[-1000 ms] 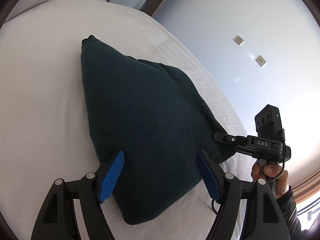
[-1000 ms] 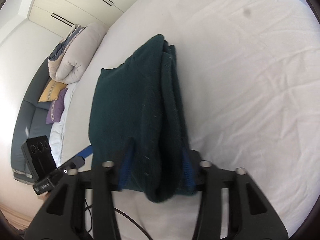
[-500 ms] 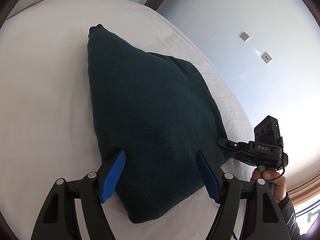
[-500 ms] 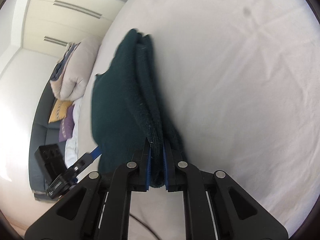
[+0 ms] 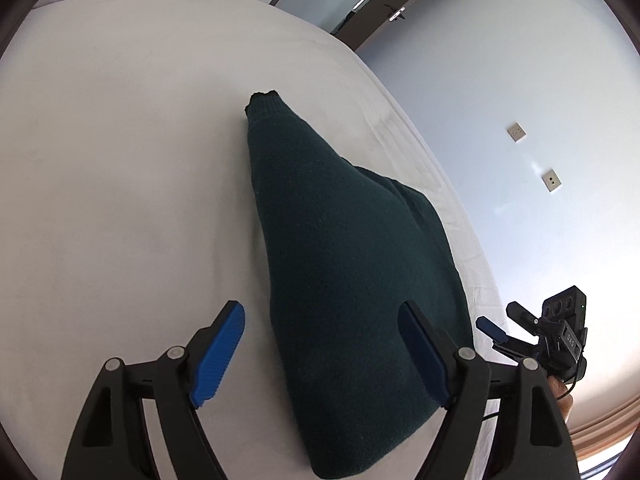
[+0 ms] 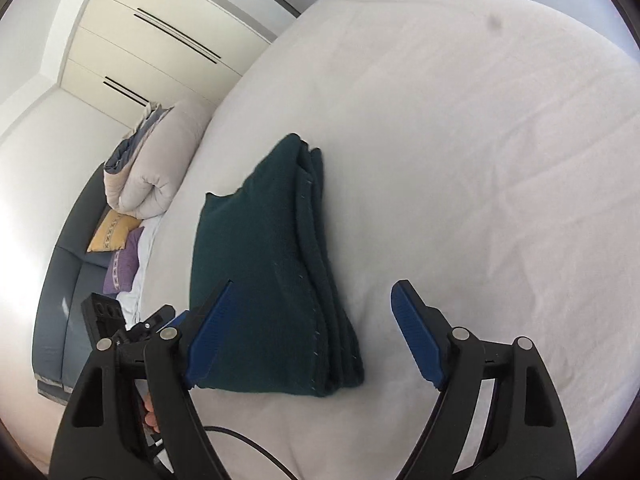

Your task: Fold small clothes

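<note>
Both claws are spread wide here, gripping nothing. In the left wrist view the left claw (image 5: 322, 354) hangs low over the bed (image 5: 120, 200), blue pads (image 5: 218, 354) apart, with the near end of the dark green sweater (image 5: 352, 280) lying between them – the left pad sits clear of the knit, the right one overlaps its edge in the picture, though I can't tell if it actually touches. The right claw (image 6: 310, 334) is released too; in its own view the left pad is in front of the sweater (image 6: 264, 272), the right pad out over bare sheet.

The sweater itself is folded into a stack, lying flat on the white bed (image 6: 460, 160). From the right wrist view you can see about 3 or 4 layered edges down its right side, and it narrows toward the far end. The right claw (image 5: 516, 332) also shows up at the near right of the left view, just beside the sweater's corner.

Further back – a rolled beige duvet (image 6: 152, 164), then a yellow cushion (image 6: 112, 230) and a purple cushion (image 6: 122, 268) on a grey-blue sofa (image 6: 60, 300), cream wardrobe doors (image 6: 160, 40) at the far left.
</note>
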The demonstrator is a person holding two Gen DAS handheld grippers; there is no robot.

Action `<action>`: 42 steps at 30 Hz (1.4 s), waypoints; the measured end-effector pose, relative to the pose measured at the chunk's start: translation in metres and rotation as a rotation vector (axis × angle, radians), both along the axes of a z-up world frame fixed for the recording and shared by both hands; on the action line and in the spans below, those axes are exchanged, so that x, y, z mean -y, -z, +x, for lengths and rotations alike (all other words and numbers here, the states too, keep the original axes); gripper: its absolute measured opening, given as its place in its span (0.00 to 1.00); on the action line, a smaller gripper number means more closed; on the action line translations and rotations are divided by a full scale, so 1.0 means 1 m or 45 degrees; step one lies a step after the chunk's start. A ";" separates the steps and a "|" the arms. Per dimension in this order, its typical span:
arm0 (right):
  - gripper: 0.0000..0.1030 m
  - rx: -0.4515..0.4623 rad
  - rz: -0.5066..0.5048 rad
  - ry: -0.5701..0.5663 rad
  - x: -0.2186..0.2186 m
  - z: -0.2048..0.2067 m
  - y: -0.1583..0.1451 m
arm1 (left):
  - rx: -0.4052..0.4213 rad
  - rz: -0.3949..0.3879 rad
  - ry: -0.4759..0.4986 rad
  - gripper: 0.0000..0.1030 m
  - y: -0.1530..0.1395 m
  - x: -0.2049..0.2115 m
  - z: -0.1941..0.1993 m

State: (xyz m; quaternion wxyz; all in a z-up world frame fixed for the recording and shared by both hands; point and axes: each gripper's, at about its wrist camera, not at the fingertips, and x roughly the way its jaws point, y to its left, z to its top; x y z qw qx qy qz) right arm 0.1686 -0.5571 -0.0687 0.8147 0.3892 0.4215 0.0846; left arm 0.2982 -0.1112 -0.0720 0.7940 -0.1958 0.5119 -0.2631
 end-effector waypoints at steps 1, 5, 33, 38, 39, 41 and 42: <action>0.77 0.004 0.000 -0.032 -0.003 0.008 -0.002 | -0.022 -0.012 -0.004 0.79 0.003 0.001 0.005; 0.76 -0.066 -0.038 -0.109 -0.017 0.049 0.002 | -0.116 0.003 0.007 0.79 0.018 0.013 0.025; 0.18 0.047 -0.657 -0.328 -0.223 0.013 -0.095 | 0.055 0.287 0.018 0.34 -0.072 -0.066 -0.096; 0.19 0.085 -0.569 -0.393 -0.283 -0.050 -0.101 | 0.084 0.359 -0.001 0.34 -0.080 -0.123 -0.159; 0.19 0.085 -0.547 -0.406 -0.298 -0.062 -0.099 | 0.086 0.364 -0.010 0.34 -0.079 -0.133 -0.168; 0.19 0.079 -0.513 -0.423 -0.319 -0.080 -0.092 | 0.074 0.351 -0.035 0.34 -0.076 -0.153 -0.184; 0.19 0.076 -0.488 -0.427 -0.329 -0.089 -0.089 | 0.063 0.344 -0.049 0.34 -0.073 -0.164 -0.190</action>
